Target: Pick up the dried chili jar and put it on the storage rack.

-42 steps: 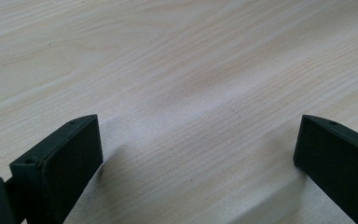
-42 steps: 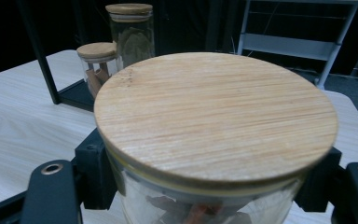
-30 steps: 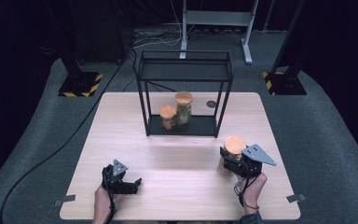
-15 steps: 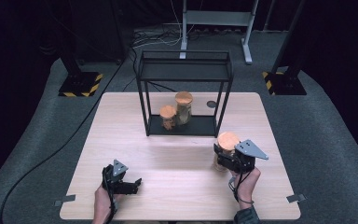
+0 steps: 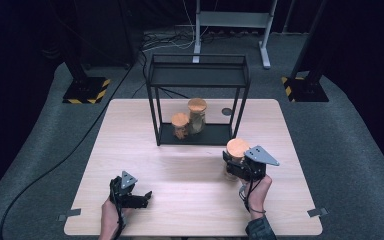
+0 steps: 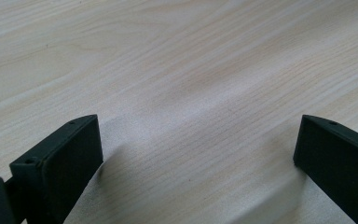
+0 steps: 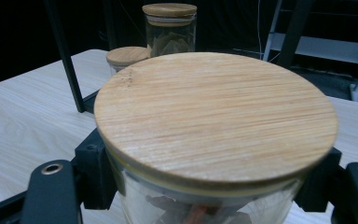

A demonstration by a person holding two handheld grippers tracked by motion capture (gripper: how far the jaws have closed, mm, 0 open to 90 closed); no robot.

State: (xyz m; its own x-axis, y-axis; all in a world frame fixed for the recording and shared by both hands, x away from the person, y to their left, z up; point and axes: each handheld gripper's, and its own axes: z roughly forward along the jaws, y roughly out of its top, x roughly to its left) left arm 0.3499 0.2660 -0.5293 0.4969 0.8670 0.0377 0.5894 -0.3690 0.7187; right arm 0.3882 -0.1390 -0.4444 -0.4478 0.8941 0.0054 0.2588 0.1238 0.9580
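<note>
A glass jar with a round wooden lid point(image 5: 237, 148) point(image 7: 214, 116) sits between the jaws of my right gripper point(image 5: 241, 165), which is shut on its glass body just below the lid, in front of the right leg of the black metal rack point(image 5: 198, 75). On the rack's bottom shelf stand two more wooden-lidded jars, a short one point(image 5: 180, 125) point(image 7: 127, 56) and a taller one point(image 5: 197, 114) point(image 7: 169, 28). My left gripper point(image 5: 130, 192) rests low over the table near the front left, its jaws open over bare wood point(image 6: 196, 121).
The light wooden table point(image 5: 130, 140) stands on grey carpet. A small dark disc point(image 5: 226, 111) lies on the table behind the rack's right side. Black stands with striped bases point(image 5: 85, 90) and a grey frame point(image 5: 230, 20) stand beyond the table.
My right gripper has carried the jar left and toward the rack. The left gripper has stayed where it was.
</note>
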